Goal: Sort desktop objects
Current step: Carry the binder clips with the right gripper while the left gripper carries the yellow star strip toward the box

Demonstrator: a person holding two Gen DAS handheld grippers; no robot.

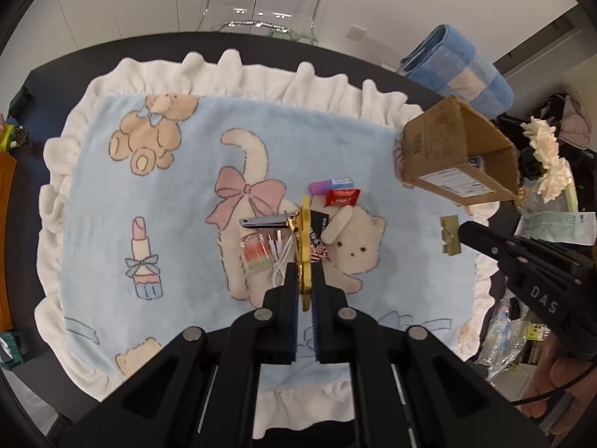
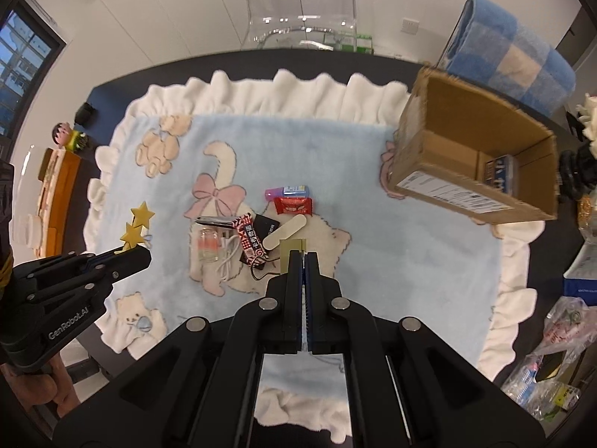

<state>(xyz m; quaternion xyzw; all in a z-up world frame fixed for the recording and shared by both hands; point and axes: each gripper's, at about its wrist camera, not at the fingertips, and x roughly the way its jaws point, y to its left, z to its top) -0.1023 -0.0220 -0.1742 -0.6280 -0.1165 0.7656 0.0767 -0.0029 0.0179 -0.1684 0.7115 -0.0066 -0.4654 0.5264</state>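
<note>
Left wrist view: the left gripper (image 1: 305, 283) is pinched on a yellow star clip (image 1: 305, 246), held edge-on between the pads and raised above the blanket (image 1: 179, 194). Just past the clip tip, a pile is seen on the blanket: nail clipper (image 1: 263, 221), small glass jar (image 1: 255, 252), white cable (image 1: 281, 261), black card (image 1: 320, 220), patterned packet (image 1: 317, 252), nail file (image 1: 337, 226). Further ahead lie a red wrapper (image 1: 341, 197) and a purple tube (image 1: 330, 185). Ahead and to the right, a cardboard box (image 1: 459, 149) is open at the top, partly on the blanket edge. The right gripper (image 1: 453, 235) is seen at right, closed on an olive card (image 1: 449, 235), held off the blanket. A folded blue towel (image 1: 457, 63) is behind the box.

Right wrist view: the right gripper (image 2: 303, 257) is pressed together on the olive card (image 2: 293, 248), the card sticking up past the tips. The pile is directly ahead and slightly left: file (image 2: 285, 232), black card (image 2: 266, 224), packet (image 2: 252, 239), cable (image 2: 229, 257), jar (image 2: 207, 244), clipper (image 2: 212, 220). The wrapper (image 2: 293, 204) and tube (image 2: 287, 191) are beyond those. The box (image 2: 474, 149) is ahead-right, with a blue item (image 2: 502, 173) inside. The left gripper (image 2: 140, 252) is at far left, clamped on the star clip (image 2: 136, 229), two stars visible above its tips. A small figurine (image 2: 69, 136) stands far left on the table (image 2: 112, 89).
</note>
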